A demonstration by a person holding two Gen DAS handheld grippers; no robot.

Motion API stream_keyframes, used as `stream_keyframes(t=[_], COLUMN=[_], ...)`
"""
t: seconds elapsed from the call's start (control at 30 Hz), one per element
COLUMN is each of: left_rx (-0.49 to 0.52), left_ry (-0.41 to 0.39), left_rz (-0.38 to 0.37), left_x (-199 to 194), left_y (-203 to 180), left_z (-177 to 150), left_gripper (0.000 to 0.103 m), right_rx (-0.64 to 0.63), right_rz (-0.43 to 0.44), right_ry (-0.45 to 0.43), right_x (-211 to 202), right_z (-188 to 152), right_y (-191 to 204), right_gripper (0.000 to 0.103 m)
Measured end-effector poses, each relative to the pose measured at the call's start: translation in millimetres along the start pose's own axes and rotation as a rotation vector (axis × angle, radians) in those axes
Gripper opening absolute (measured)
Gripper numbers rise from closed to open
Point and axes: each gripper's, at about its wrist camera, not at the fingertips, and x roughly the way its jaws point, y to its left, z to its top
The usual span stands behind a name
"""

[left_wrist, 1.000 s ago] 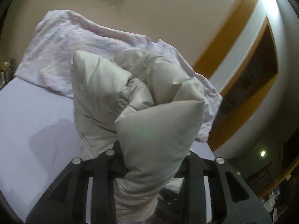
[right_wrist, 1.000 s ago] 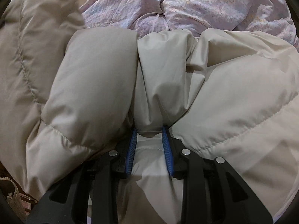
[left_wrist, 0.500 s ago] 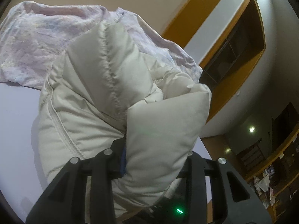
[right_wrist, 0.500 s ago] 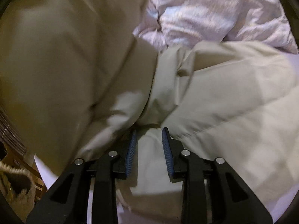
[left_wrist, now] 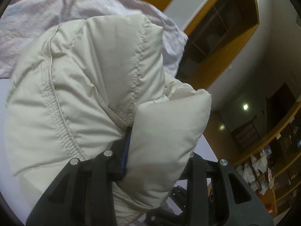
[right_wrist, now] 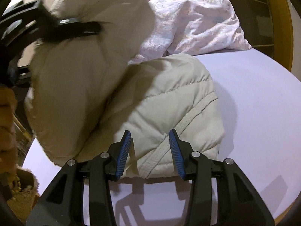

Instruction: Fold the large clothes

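Left gripper point(left_wrist: 160, 146): jaws closed on a thick padded edge of the cream puffer jacket point(left_wrist: 90, 86), the fold bulging out above the one blue pad that shows; in the right wrist view the same tool point(right_wrist: 62, 26) enters from the upper left, clamped on the raised portion. Right gripper point(right_wrist: 150, 150): jaws opening, blue pads standing clear on either side of the lower jacket half point(right_wrist: 169, 103), gripping nothing; the fabric below them rests on the bed. Bed sheet point(right_wrist: 263, 98), pale lilac: largest surface, bearing the jacket at centre frame, presumably chosen as a broad flat base for folding. Jacket: one half laid flat on the sheet, the other half held aloft and arched over it from the left, judged to be a fold-over in progress, with the released hand leaving the lower half as the base. Long axis of the flat half runs from lower centre toward upper centre; its ribbed seam band point(right_wrist: 191, 118) slants from lower centre to right. Crumpled floral quilt point(right_wrist: 197, 20): upper right, just behind the jacket.
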Motion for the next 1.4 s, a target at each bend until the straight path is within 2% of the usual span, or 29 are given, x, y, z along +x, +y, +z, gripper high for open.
stream_keyframes(t=[0.07,0.17,0.3,0.4,0.47,0.57,0.7,0.8,0.93,1.17,1.3,1.4], left_rx=[0.001,0.008,0.019,0.011,-0.001,-0.009,-0.018,-0.021,-0.065,-0.091,-0.120,-0.139], left_ry=[0.035,0.083,0.110,0.112,0.109,0.091,0.049,-0.014,-0.085,-0.098,-0.075,-0.055], left_rz=[-0.005,-0.003,-0.011,-0.043,-0.076,-0.131,-0.159,-0.098,0.039,0.272,0.331,0.322], left_x=[15.5,36.0,34.2,21.1,9.2,-14.4,-47.3,-68.1,-88.2,-78.4,-64.1,-49.2], left_y=[-3.9,-7.3,-10.6,-11.4,-13.8,-20.6,-21.6,-9.1,29.6,87.2,115.7,122.5], left_z=[-1.2,-1.8,0.0,4.5,4.9,6.4,8.9,19.2,32.7,31.1,31.7,26.1], left_gripper=[0.034,0.034,0.035,0.049,0.067,0.076,0.077,0.077,0.077,0.077,0.077,0.078], right_rx=[-0.012,0.000,0.024,0.029,0.029,0.037,0.044,0.049,0.056,0.053,0.046,0.028], right_rz=[-0.028,-0.022,-0.008,-0.005,-0.004,-0.001,-0.002,-0.001,0.002,0.002,0.002,-0.001], right_ry=[-0.010,-0.016,-0.013,-0.013,-0.015,-0.013,-0.010,-0.008,-0.007,-0.006,-0.006,-0.009], right_x=[-1.7,-4.8,-2.1,1.5,0.9,0.0,1.0,0.7,0.7,-0.8,1.2,-0.2], right_z=[-1.9,-6.6,-7.0,-4.9,-6.1,-7.1,-5.3,-5.9,-6.6,-8.7,-8.9,-10.9], right_y=[0.3,-2.8,-6.9,-10.3,-9.0,-9.2,-12.0,-12.6,-13.5,-11.7,-12.3,-10.9], right_gripper=[0.045,0.045,0.045,0.045,0.046,0.046,0.046,0.046,0.046,0.046,0.047,0.047])
